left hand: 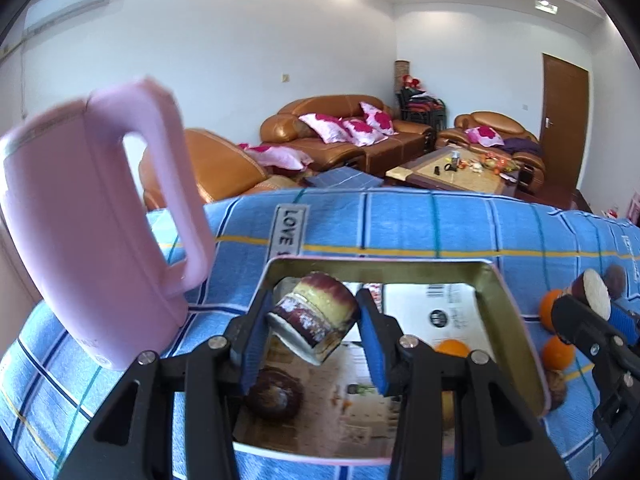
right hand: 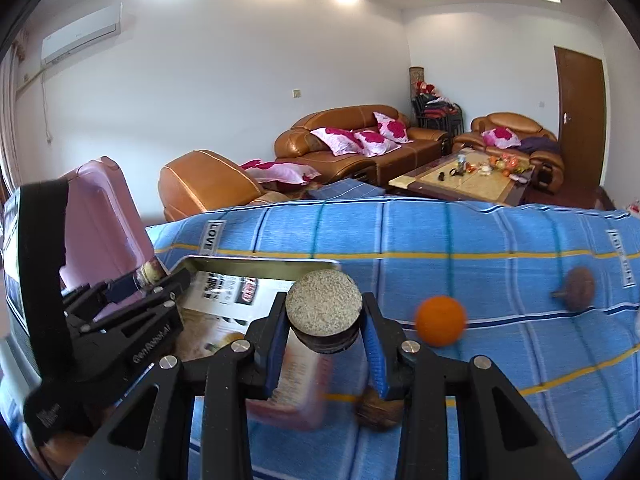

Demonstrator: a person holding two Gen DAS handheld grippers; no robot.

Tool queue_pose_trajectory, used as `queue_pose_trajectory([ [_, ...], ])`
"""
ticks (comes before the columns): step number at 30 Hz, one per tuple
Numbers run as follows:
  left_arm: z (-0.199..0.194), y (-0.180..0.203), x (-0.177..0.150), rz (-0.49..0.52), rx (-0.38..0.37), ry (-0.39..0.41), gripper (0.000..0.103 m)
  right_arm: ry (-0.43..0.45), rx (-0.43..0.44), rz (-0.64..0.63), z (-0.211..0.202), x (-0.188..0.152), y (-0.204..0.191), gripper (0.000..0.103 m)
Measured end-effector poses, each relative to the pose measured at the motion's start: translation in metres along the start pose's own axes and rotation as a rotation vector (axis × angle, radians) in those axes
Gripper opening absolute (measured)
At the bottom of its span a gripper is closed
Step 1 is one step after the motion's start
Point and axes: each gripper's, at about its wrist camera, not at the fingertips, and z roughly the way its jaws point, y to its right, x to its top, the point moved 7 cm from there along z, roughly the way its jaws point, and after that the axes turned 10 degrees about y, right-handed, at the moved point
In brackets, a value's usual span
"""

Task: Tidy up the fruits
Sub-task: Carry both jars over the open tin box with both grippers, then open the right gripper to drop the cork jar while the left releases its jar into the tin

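Observation:
My left gripper [left hand: 314,322] is shut on a purple-skinned fruit chunk with a pale cut face [left hand: 314,320], held above the open metal tin [left hand: 516,324]. Inside the tin lie a dark brown fruit [left hand: 274,394] and an orange [left hand: 452,348]. My right gripper [right hand: 325,320] is shut on a dark fruit slice with a pale speckled cut face [right hand: 324,308], above the tin's right edge; it also shows in the left wrist view [left hand: 592,298]. On the blue cloth lie an orange [right hand: 440,320], a brown stemmed fruit [right hand: 578,284] and two oranges [left hand: 558,352] right of the tin.
A pink kettle [left hand: 92,224] stands at the tin's left. The blue checked cloth [right hand: 460,240] covers the table. A brown nut-like fruit [right hand: 378,410] lies under my right gripper. Sofas and a coffee table [right hand: 468,178] stand behind.

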Motion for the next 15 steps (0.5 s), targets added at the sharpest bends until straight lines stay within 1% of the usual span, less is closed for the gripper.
queue_pose_trajectory([
  [2,0.004,-0.004,-0.002,-0.012,-0.003,-0.016,0.044,-0.009,0.003,0.001,0.011,0.000,-0.007,0.037],
  [8,0.011,-0.007,-0.007,-0.009,-0.002,-0.031,0.044,-0.025,-0.057,-0.034,0.040,-0.001,-0.019,0.037],
  [10,0.014,-0.008,-0.010,-0.005,0.004,-0.041,0.044,-0.025,-0.072,-0.048,0.044,-0.004,-0.019,0.037],
  [15,0.020,-0.009,-0.012,0.003,0.020,-0.049,0.044,-0.066,-0.075,-0.060,0.058,-0.017,-0.020,0.037],
])
